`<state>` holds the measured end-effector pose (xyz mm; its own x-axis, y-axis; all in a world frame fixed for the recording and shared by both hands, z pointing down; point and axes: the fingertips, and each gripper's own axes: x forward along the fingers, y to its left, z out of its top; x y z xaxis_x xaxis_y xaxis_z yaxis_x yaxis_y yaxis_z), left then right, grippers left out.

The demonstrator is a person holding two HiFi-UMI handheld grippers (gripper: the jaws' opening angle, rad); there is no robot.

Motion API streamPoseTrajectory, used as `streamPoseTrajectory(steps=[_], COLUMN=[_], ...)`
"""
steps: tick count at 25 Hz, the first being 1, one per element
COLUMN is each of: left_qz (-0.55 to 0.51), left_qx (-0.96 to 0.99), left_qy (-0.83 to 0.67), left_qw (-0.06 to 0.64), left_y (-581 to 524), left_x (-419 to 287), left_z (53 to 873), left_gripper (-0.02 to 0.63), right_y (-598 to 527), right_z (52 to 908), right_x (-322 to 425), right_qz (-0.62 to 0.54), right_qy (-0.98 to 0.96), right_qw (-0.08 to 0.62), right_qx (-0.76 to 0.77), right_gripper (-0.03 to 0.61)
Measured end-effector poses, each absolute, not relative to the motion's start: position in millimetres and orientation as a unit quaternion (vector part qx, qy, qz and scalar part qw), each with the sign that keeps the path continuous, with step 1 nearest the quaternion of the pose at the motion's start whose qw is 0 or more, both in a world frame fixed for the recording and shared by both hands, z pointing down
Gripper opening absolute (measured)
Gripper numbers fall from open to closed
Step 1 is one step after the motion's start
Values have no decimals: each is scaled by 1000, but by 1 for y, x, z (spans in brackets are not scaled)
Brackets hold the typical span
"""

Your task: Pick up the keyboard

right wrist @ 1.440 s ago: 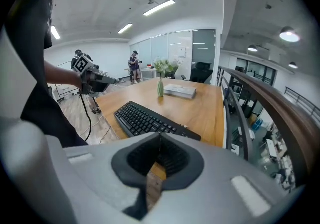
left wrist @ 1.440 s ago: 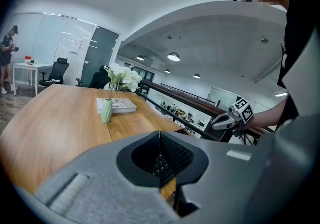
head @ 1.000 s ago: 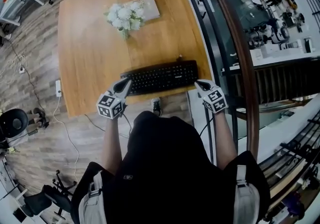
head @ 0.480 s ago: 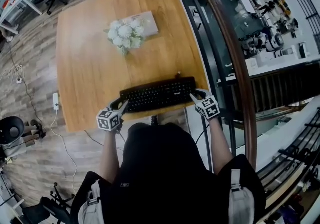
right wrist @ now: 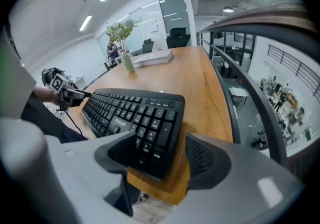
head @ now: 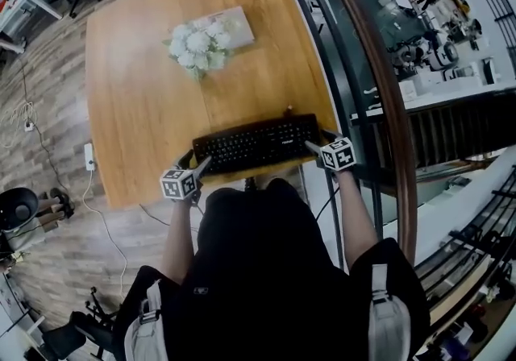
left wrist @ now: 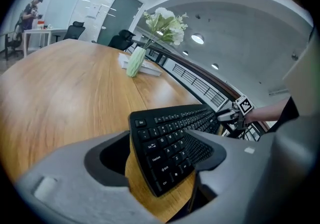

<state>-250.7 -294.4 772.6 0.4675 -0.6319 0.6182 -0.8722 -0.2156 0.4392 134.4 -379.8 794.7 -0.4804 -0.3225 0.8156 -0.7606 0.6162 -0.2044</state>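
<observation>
A: Location of the black rectangular plastic keyboard (head: 256, 144)?
B: Flat on the light-brown wooden worktop (head: 145, 101), at its near edge.
A: Claw status?
B: Left claw (head: 196, 166) opening, jaws spread about the keyboard's left end. Right claw (head: 313, 147) opening, spread about the right end. Neither pinches it.

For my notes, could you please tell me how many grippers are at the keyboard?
2: left gripper at the keyboard's left end, right gripper at its right; both jaws opening around it.
</observation>
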Motion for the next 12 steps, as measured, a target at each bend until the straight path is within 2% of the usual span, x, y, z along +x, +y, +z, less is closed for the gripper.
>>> streamPoseTrajectory(steps=[12], left_qz=[179], left_qx=[749], left_qy=[-476], left_qw=[424], left_y=[-288], left_x=[-261], left_z=[802], left_gripper=[327], right_y=[-376], right_z=[813], right_x=[104], right_qz=[337], right_qy=[-809], right_qw=[379], right_qx=[296], right_gripper=[314])
